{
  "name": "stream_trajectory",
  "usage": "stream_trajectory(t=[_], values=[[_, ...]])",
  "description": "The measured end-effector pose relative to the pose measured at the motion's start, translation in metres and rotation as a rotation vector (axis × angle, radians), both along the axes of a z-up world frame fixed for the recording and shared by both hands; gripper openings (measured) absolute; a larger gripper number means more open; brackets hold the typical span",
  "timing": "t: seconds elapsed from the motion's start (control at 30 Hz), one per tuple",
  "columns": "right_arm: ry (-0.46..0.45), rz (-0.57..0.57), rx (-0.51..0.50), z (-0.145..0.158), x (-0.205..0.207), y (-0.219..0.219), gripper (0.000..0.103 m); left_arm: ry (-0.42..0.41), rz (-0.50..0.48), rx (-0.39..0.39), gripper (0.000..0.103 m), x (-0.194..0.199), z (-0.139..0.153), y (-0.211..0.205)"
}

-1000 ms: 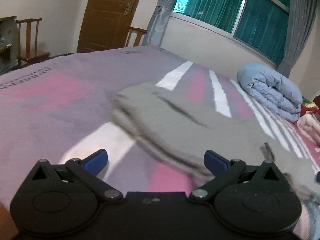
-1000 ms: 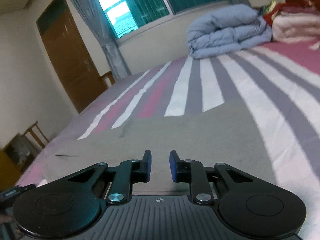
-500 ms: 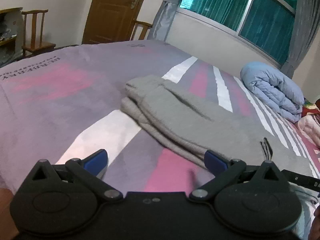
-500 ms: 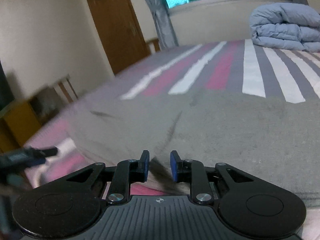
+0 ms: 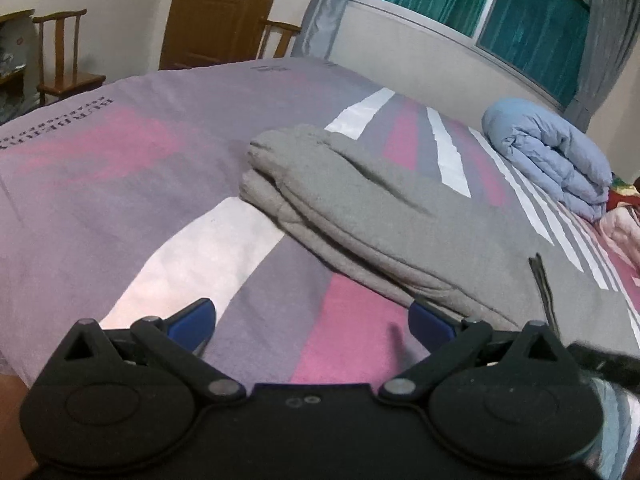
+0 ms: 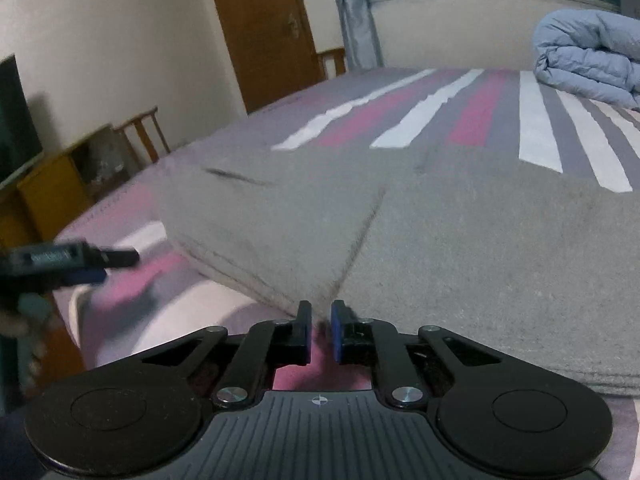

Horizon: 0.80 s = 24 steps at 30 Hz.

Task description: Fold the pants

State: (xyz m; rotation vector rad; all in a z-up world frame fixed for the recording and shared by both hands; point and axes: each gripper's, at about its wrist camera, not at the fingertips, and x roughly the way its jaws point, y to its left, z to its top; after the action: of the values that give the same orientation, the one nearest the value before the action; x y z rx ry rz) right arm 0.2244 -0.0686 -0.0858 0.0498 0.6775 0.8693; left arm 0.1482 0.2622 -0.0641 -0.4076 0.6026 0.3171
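Note:
Grey pants (image 5: 384,216) lie folded lengthwise on the striped bed, cuffs stacked at the far left end; they also fill the right wrist view (image 6: 460,224). My left gripper (image 5: 312,322) is open and empty, just above the bedspread beside the pants' near edge. My right gripper (image 6: 321,330) has its jaws nearly closed with a small gap, at the pants' near edge by a dark seam; no cloth shows between the pads. The left gripper shows blurred at the left of the right wrist view (image 6: 68,264).
The bed (image 5: 120,160) has a purple, pink and white striped cover. A rolled blue duvet (image 5: 548,160) lies at the far right by the window. Wooden chairs (image 5: 64,56) and a door (image 5: 224,12) stand beyond the bed. More bedding (image 5: 624,224) lies at the right edge.
My left gripper has drawn back toward the bed's near edge, still open. My right gripper has swung left and pulled back to the pants' near edge, jaws unchanged.

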Motion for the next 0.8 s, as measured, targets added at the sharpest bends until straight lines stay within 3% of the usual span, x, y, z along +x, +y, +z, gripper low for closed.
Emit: stream_trajectory(t=[0.13, 0.27, 0.33, 0.4, 0.43, 0.47, 0.6, 0.73, 0.8], values=[[-0.124, -0.123, 0.091, 0.026, -0.007, -0.041, 0.012, 0.002, -0.006, 0.008, 0.097, 0.0, -0.001, -0.001], [-0.163, -0.37, 0.063, 0.027, 0.002, -0.11, 0.012, 0.0, -0.009, 0.026, 0.097, 0.007, 0.0, -0.001], [-0.144, -0.491, 0.035, 0.02, 0.009, -0.145, 0.012, -0.003, -0.007, 0.027, 0.097, 0.011, -0.002, 0.0], [-0.045, -0.573, -0.059, -0.003, 0.027, -0.167, 0.012, 0.003, -0.003, 0.03, 0.097, 0.019, -0.004, -0.001], [0.034, -0.563, -0.099, -0.017, 0.039, -0.173, 0.012, 0.006, -0.003, 0.031, 0.097, 0.022, -0.005, -0.001], [0.079, -0.544, -0.073, -0.024, 0.046, -0.18, 0.012, 0.009, -0.002, 0.034, 0.097, 0.025, -0.005, 0.0], [-0.043, -0.567, 0.018, 0.002, 0.061, -0.188, 0.012, 0.007, -0.007, 0.049, 0.097, 0.032, -0.003, 0.001], [-0.027, -0.562, -0.017, 0.003, 0.117, -0.177, 0.012, 0.022, -0.002, 0.072, 0.097, 0.042, -0.006, 0.002], [0.119, -0.564, -0.091, -0.019, 0.149, -0.171, 0.012, 0.022, 0.006, 0.087, 0.097, 0.051, -0.006, 0.004]])
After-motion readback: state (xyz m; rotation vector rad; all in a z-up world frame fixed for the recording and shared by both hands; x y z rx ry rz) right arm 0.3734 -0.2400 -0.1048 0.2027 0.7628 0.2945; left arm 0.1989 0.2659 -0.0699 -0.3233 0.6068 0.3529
